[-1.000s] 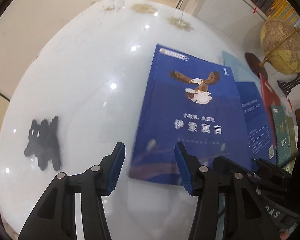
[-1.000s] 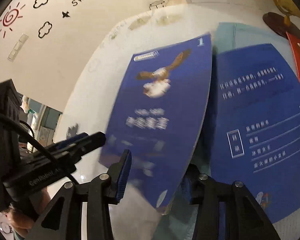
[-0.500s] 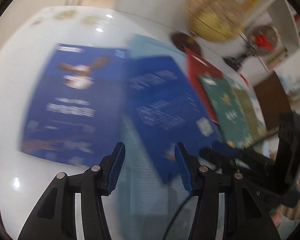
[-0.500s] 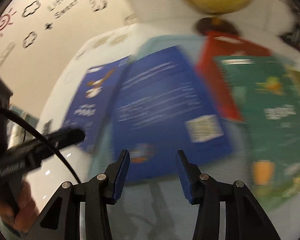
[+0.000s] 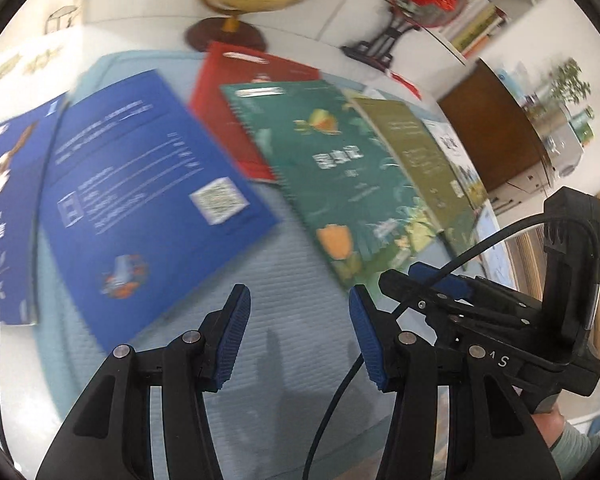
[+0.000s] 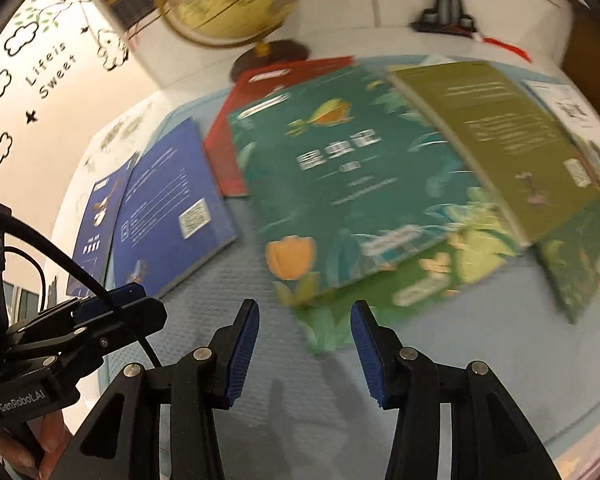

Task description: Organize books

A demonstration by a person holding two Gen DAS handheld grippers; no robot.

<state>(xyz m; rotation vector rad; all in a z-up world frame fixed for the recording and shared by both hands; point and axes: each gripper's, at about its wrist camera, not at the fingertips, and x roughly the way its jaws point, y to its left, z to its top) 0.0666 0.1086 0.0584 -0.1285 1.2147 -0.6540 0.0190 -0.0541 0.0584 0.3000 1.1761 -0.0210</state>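
Now I hold both grippers, left gripper (image 5: pixel 298 334) and right gripper (image 6: pixel 304 346), jaws apart and empty, the right's just widened, over a pale blue mat (image 6: pixel 440 380). Overlapping books fan across it; green book (image 6: pixel 348 184) lies just beyond.

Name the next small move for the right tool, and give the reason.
Probably lower the right tool onto the near edge of the dark green flower-cover book. Its jaws have just been opening and stand empty over the pale blue ribbed mat, with that book's edge just ahead. The left tool is empty too.
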